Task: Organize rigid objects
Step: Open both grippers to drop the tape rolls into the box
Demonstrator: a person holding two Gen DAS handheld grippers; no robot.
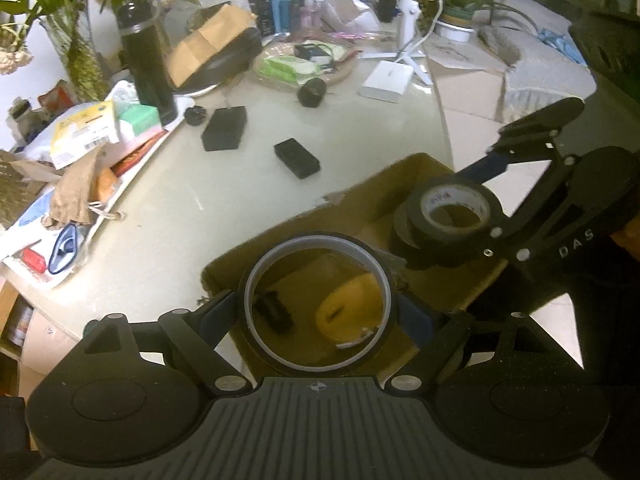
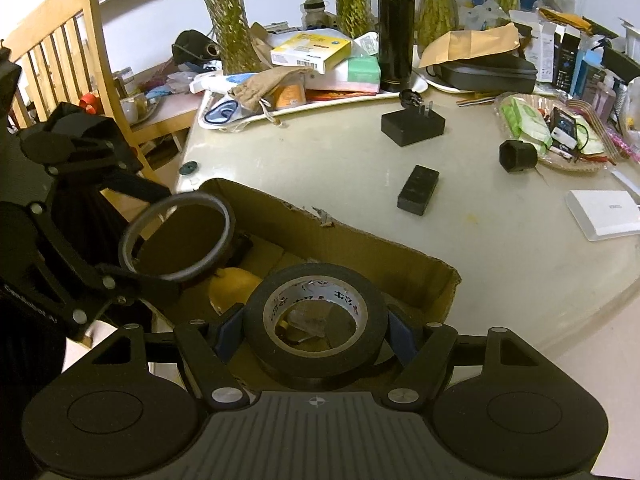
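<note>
Over the open cardboard box (image 1: 424, 168) at the near edge of the worktop (image 1: 360, 128), both hand-held grippers hang with a roll of tape between their fingers. The left hand-held gripper (image 1: 318, 312) stands wide, its blue-padded fingers against either side of a thin, wide tape ring (image 1: 248, 280) with a pale inner core, which it holds above the box's interior. Through the ring, inside the box, a yellow object (image 1: 348, 308) and a small black item (image 1: 274, 312) can be seen.

The right hand-held gripper (image 2: 316, 328) has a thicker black tape roll (image 2: 316, 280) between its fingers, also over the box, on the side of the box away from the wooden chair (image 2: 52, 52). Its jaws stand fairly wide around the roll; whether the pads press on the roll or have come free of it cannot be told.

Beyond the box, further onto the worktop, lie a small black rectangular block (image 2: 418, 190), a black plug adapter (image 2: 412, 122) with its prongs up, and a short black cylinder (image 2: 518, 155). To the right of the box sits a flat white box (image 2: 604, 212). Behind the box, at the far side of the worktop, stands a tall black flask (image 2: 396, 28) among vases of greenery, cartons and paper bags.
</note>
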